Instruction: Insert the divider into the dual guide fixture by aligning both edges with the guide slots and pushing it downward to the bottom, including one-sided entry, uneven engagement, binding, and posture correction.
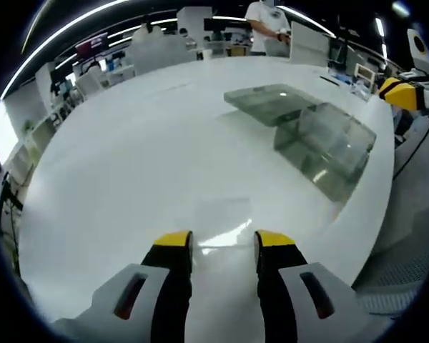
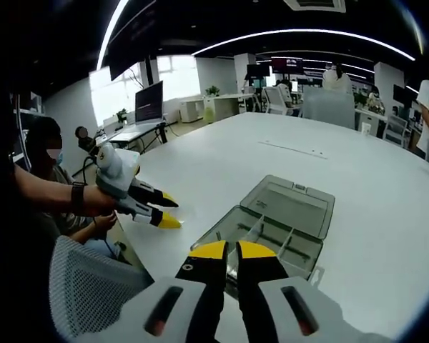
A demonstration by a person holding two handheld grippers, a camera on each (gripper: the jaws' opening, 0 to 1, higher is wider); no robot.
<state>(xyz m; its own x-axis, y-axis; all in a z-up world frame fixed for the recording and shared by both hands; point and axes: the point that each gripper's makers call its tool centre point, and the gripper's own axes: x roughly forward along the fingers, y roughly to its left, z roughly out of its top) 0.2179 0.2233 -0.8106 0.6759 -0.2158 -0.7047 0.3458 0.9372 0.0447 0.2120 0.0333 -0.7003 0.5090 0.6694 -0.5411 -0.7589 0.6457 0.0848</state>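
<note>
Currently left gripper [image 1: 223,246] low over white counter [image 1: 129,164], jaws parted, nothing between. Right gripper [image 2: 232,249] jaws nearly together, empty, just above open clear compartment box [image 2: 272,225] with dividers [image 2: 261,230] inside, on counter.

Glossy white bench [image 1: 129,164]; smoky grey see-through fixture box [image 2: 275,225]; black tongs with yellow tips, left [image 1: 223,246] and right [image 2: 231,251]; grey mesh chair back [image 2: 86,282].

The right hand-held gripper [image 2: 230,251] hides the near edge of the clear compartment box [image 2: 275,225].
</note>
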